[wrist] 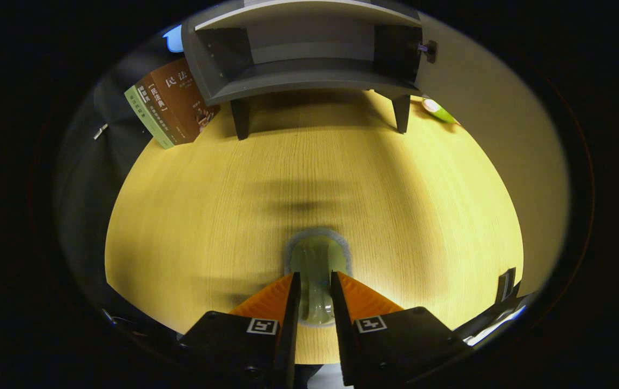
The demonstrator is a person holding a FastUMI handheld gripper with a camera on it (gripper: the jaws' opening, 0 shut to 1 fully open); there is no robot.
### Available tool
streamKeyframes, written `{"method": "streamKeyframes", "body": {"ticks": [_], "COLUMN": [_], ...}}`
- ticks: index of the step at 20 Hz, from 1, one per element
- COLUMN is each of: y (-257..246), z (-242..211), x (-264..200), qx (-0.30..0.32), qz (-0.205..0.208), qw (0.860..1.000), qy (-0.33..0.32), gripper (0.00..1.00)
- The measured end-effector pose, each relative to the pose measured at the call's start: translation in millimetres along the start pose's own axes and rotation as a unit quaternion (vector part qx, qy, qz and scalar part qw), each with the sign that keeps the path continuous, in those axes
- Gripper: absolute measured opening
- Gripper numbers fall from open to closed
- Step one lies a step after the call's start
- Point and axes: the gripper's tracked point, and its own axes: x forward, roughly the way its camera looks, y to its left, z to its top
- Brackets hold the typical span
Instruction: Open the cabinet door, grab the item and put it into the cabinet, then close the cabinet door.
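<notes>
The cabinet (309, 59) stands at the far edge of the tabletop (190, 216) on short dark legs, its door already swung aside so the grey interior and shelf lie exposed. The item, a pale green object with a grey rim (317, 259), sits between the fingers of the gripper (315, 294) near the front edge. The fingers are drawn in close on either side of it and appear to press on it; I judge the grasp made, though blur leaves contact slightly uncertain. A book (172, 105) leans by the cabinet's left side, and a small green-and-white thing (439, 111) lies by its right leg.

Step in hand: carrying the item. Next move calls for a lift clear of the tabletop, then a straight run forward into the open compartment, above its front lip
</notes>
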Motion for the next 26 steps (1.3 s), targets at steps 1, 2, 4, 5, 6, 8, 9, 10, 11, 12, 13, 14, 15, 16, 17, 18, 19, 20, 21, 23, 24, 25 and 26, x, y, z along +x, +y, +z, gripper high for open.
{"method": "streamKeyframes", "body": {"ticks": [1,2,4,5,6,8,9,10,11,12,13,14,15,16,17,18,19,20,21,23,24,25,26], "y": [0,-2,-6,-4,-5,-6,-7,-7,-7,-8,-8,-8,-7,-6,-6,-6,-7,-8,-8,-7,-7,-8,-8], "z": [-1,-5,-8,-9,-7,-7,-4,-7,-5,-5,-6,-5,-3,-2,1,5,8,12,18,30,37,45,53], "x": [5,7,10,12,12,13,14,18,14,13,15,12,12,9,6,-1,-8,-18,-28,-51,-63,-76,-88], "qx": [-0.005,-0.01,-0.018,-0.022,-0.021,-0.018,-0.008,-0.007,-0.006,0.003,0.01,0.01,0.015,0.016,0.015,0.012,0.009,0.009,0.01,0.016,0.017,0.017,0.017], "qz": [-0.003,-0.006,-0.015,-0.014,-0.016,-0.017,-0.025,-0.025,-0.026,-0.027,-0.026,-0.023,-0.02,-0.016,-0.015,-0.013,-0.013,-0.012,-0.014,-0.014,-0.014,-0.017,-0.019], "qw": [1.0,1.0,1.0,0.999,0.999,1.0,1.0,0.999,0.999,1.0,0.999,0.999,0.999,1.0,1.0,1.0,1.0,1.0,1.0,0.999,0.999,0.999,0.998], "qy": [0.004,0.011,0.017,0.019,0.017,0.017,0.013,0.021,0.02,0.017,0.018,0.022,0.022,0.022,0.017,0.012,0.006,-0.002,-0.009,-0.026,-0.036,-0.047,-0.058], "gripper": [0.38,0.38,0.38,0.38,0.38,0.4,0.42,0.23,0.23,0.23,0.18,0.14,0.14,0.14,0.14,0.14,0.14,0.14,0.14,0.14,0.14,0.14,0.14]}}
